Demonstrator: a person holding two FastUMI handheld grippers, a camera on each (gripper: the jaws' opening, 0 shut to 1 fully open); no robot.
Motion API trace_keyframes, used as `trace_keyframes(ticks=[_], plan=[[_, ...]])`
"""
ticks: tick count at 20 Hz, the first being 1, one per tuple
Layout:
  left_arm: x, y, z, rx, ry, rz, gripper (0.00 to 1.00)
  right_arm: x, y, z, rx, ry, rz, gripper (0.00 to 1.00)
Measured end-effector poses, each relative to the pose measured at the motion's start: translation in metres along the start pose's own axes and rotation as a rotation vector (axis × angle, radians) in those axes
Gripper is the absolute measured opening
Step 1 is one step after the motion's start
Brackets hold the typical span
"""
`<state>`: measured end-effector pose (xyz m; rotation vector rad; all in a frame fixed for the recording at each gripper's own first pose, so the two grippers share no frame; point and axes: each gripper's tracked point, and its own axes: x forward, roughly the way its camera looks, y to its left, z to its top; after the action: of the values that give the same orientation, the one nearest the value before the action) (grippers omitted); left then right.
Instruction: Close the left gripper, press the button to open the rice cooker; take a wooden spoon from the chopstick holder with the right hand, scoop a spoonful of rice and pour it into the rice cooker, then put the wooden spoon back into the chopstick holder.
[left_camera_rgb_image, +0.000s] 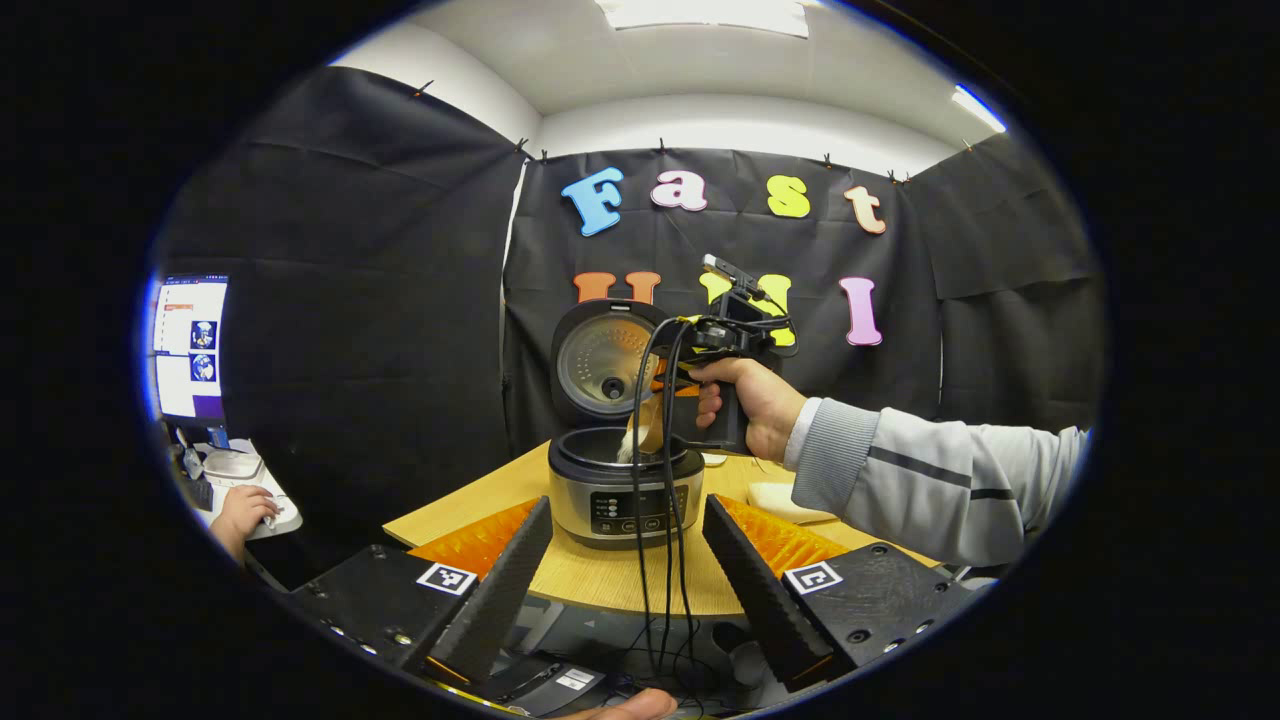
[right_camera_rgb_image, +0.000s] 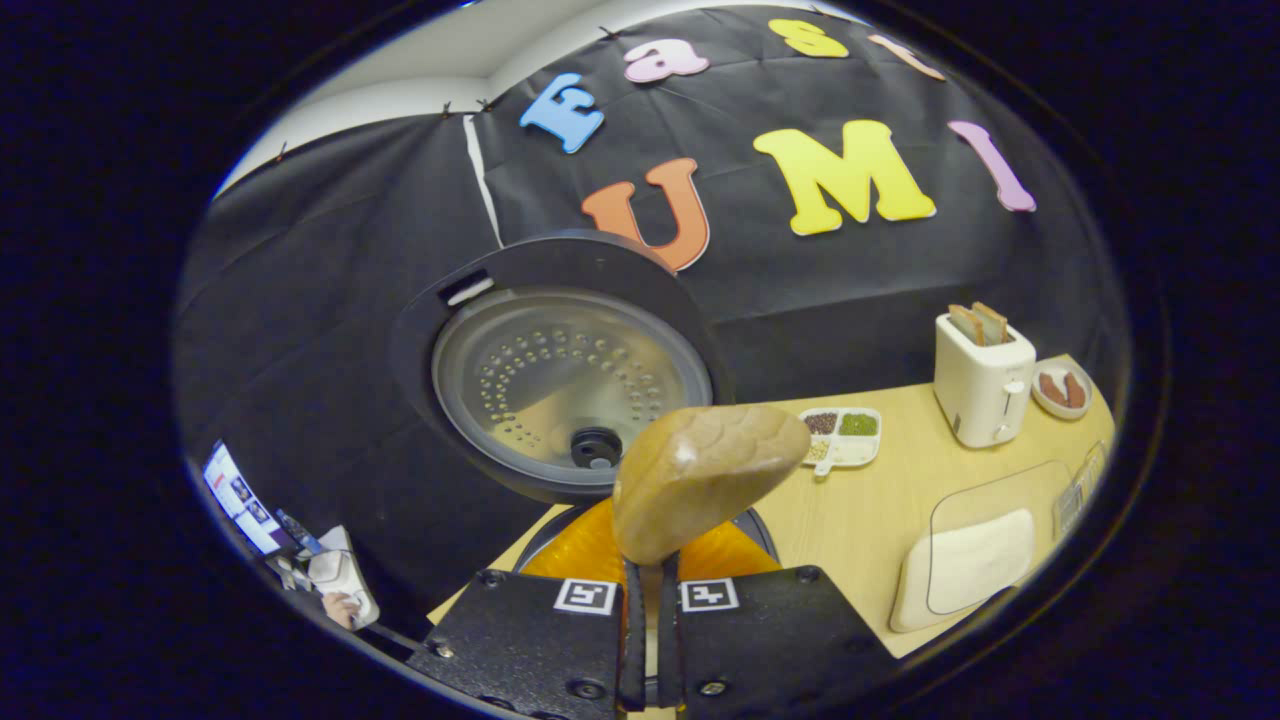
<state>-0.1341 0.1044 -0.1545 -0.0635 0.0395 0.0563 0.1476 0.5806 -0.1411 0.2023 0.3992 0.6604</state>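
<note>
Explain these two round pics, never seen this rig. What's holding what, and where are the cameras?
There is no robot arm: a person holds a two-finger gripper in each hand, and a fisheye camera rides on each gripper.

The left gripper view looks past the open left gripper at the rice cooker on the wooden table, its lid up. The person's hand holds the right gripper over the pot, tipping rice from the wooden spoon.

The right gripper view shows the right gripper shut on the spoon's handle, the bowl's back facing the camera. Farther along the table stand a toaster with bread, a divided dish of grains and a white tray.
</note>
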Motion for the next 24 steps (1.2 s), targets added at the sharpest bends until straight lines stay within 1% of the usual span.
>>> trace_keyframes(ticks=[2,4,5,6,7,8,9,10,11,12,14,15,16,20,22,24], plan=[[0.001,0.002,0.002,-0.005,-0.003,0.006,0.96,0.0,0.001,0.001,-0.076,-0.016,-0.022,0.1],[0.0,0.001,0.002,-0.016,-0.006,-0.002,0.96,0.0,0.0,0.001,-0.177,-0.03,-0.052,0.1],[0.0,-0.001,0.001,-0.021,-0.005,-0.009,0.87,0.0,0.0,0.002,-0.228,-0.046,-0.068,0.1],[0.0,-0.002,0.002,-0.023,-0.003,-0.013,0.87,0.0,0.004,0.003,-0.285,-0.063,-0.07,0.1],[0.0,-0.001,0.0,-0.024,-0.003,-0.013,0.87,0.0,0.009,0.002,-0.337,-0.078,-0.069,0.1],[0.001,0.001,0.0,-0.025,0.0,-0.009,0.96,0.0,0.013,0.002,-0.387,-0.088,-0.067,0.1],[0.001,0.003,-0.002,-0.025,0.003,-0.004,0.96,-0.001,0.017,0.0,-0.44,-0.098,-0.067,0.1],[0.002,0.003,-0.003,-0.026,0.006,-0.002,0.87,-0.003,0.023,0.0,-0.483,-0.11,-0.062,0.1],[0.001,0.003,-0.005,-0.027,0.012,-0.003,0.87,-0.005,0.03,-0.001,-0.527,-0.125,-0.051,0.1],[0.002,0.003,-0.006,-0.027,0.014,-0.004,0.96,-0.009,0.038,0.001,-0.576,-0.143,-0.046,0.1],[0.001,0.009,-0.005,-0.026,0.01,0.007,0.96,-0.018,0.05,0.009,-0.692,-0.194,-0.053,0.1],[0.0,0.012,-0.006,-0.026,0.01,0.016,0.96,-0.02,0.054,0.01,-0.731,-0.208,-0.063,0.1],[0.0,0.014,-0.006,-0.029,0.009,0.02,0.96,-0.021,0.054,0.01,-0.735,-0.204,-0.073,0.1],[0.0,0.018,-0.005,-0.055,0.008,0.032,0.96,-0.025,0.042,0.021,-0.641,-0.189,-0.094,0.1],[0.0,0.017,-0.005,-0.062,0.009,0.032,0.96,-0.035,0.025,0.029,-0.613,-0.193,-0.114,0.1],[0.001,0.014,-0.004,-0.06,0.008,0.033,0.95,-0.046,0.008,0.036,-0.573,-0.191,-0.112,0.1]])
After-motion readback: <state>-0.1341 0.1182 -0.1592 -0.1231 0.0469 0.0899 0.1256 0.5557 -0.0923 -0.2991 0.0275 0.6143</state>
